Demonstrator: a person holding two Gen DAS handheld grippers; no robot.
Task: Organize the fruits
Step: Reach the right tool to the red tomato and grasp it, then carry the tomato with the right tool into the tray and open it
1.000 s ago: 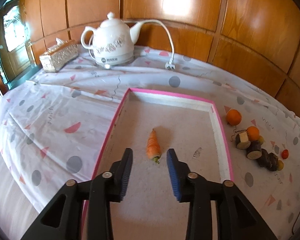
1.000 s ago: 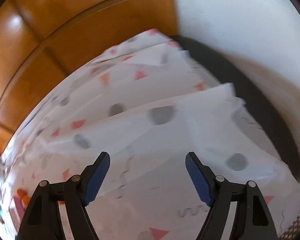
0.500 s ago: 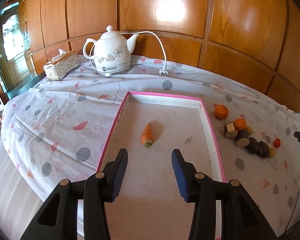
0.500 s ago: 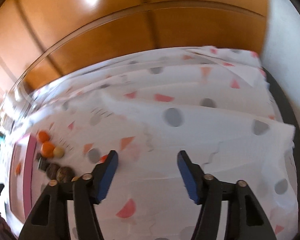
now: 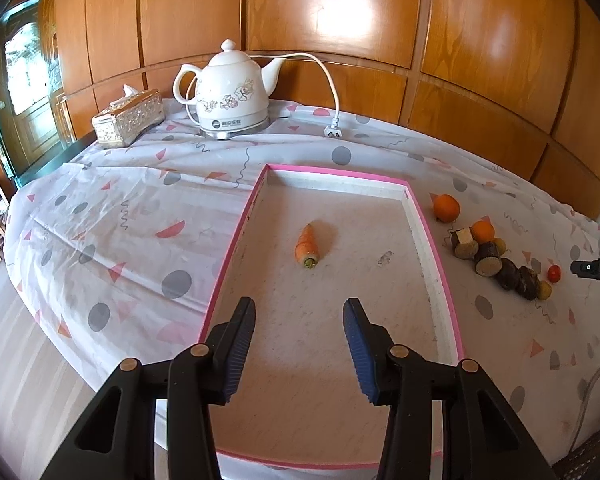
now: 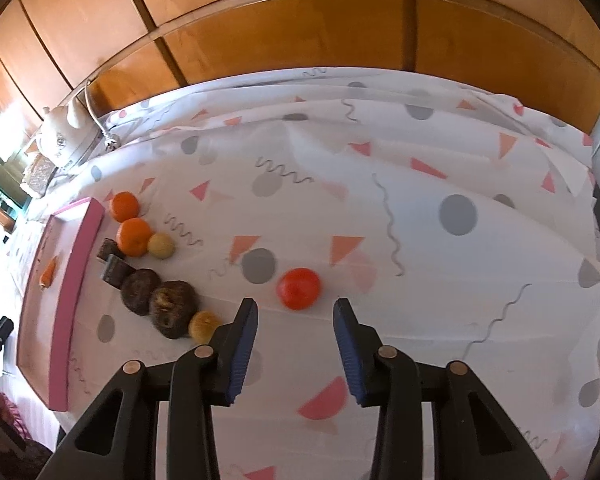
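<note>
The left gripper (image 5: 299, 344) hangs over the near half of the pink-rimmed tray (image 5: 436, 276), its two blue-padded fingers (image 5: 240, 350) parted with a clear gap and nothing between them; they touch neither the tray floor nor any food. Beyond the tips, well apart from them, a small carrot (image 5: 308, 245) lies alone on the tray's pale floor, leaf end toward the camera. The right gripper (image 6: 295, 344) hovers over the patterned tablecloth (image 6: 420, 240) to the right of the tray, and its jaws have just been closing; they are partly spread, not pressed together, and empty. A small red tomato (image 6: 300, 288) sits on the cloth just beyond the tips, roughly in line with the gap but outside it, untouched. The left pad's outer side is near a small yellowish round fruit (image 6: 204, 326), which it partly hides; whether they touch I cannot tell. The rest of the pile runs in a row beside the tray's right rim: two oranges (image 6: 126, 206), a second yellowish fruit (image 6: 161, 245), two cut dark-skinned chunks (image 6: 114, 270) and two dark brown lumpy pieces (image 6: 172, 312). At the back of the table stand a white kettle (image 5: 232, 92) and a tissue box (image 5: 128, 118), against wooden wall panels.
</note>
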